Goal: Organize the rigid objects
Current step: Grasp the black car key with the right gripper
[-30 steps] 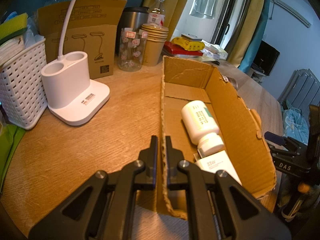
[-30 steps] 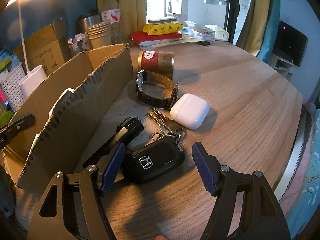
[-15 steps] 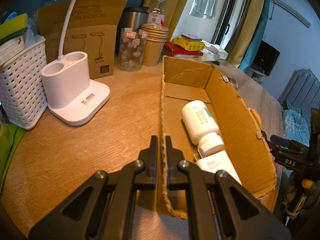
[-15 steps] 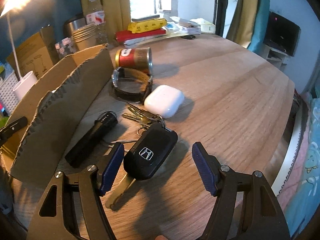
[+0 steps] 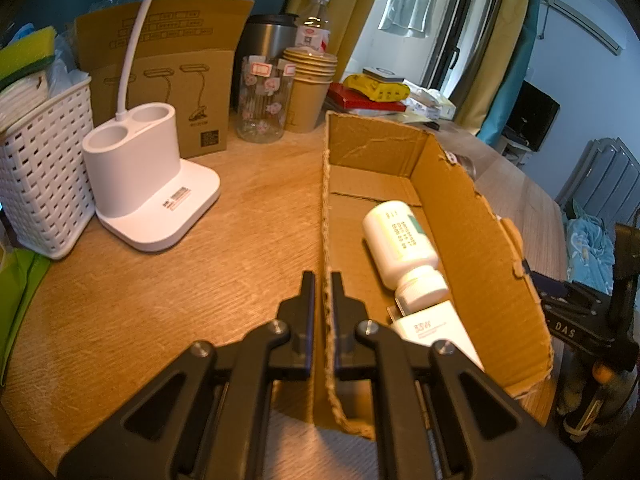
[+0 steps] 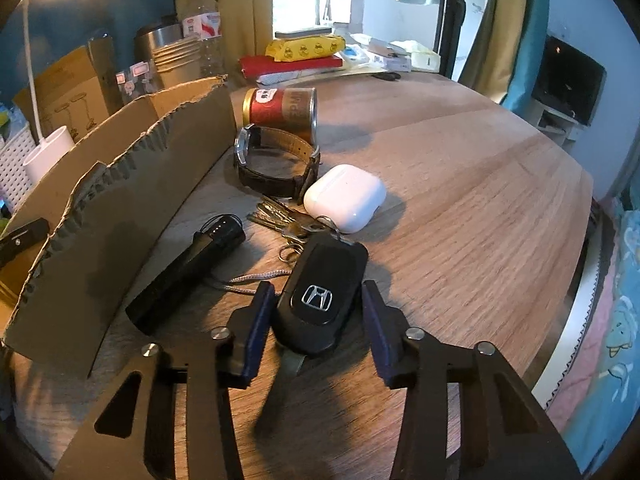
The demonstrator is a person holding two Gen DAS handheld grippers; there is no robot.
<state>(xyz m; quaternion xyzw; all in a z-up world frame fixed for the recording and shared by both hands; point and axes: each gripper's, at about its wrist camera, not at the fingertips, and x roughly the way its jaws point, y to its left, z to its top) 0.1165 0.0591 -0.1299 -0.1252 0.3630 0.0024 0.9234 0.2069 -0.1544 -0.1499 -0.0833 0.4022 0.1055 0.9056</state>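
Observation:
My left gripper (image 5: 323,280) is shut on the near left wall of the open cardboard box (image 5: 472,216). Inside lie a white pill bottle (image 5: 400,240) and a white packet (image 5: 436,328). In the right wrist view my right gripper (image 6: 318,292) is open, with its blue fingers on either side of a black Honda car key (image 6: 322,292) on the table; small gaps show on both sides. Its key bunch (image 6: 280,216), a black flashlight (image 6: 188,272), a white earbuds case (image 6: 346,196), a brown-strap watch (image 6: 276,164) and a red can (image 6: 282,110) lie beside the box (image 6: 120,184).
A white lamp base (image 5: 140,184), a white basket (image 5: 36,168), a lamp carton (image 5: 168,76), a glass jar (image 5: 262,100), paper cups (image 5: 308,88) and a steel flask stand left of and behind the box. Books and packets are stacked at the table's far edge (image 6: 304,56).
My right gripper has moved forward over the car key and its fingers have narrowed around it. The left gripper has held still on the box wall.

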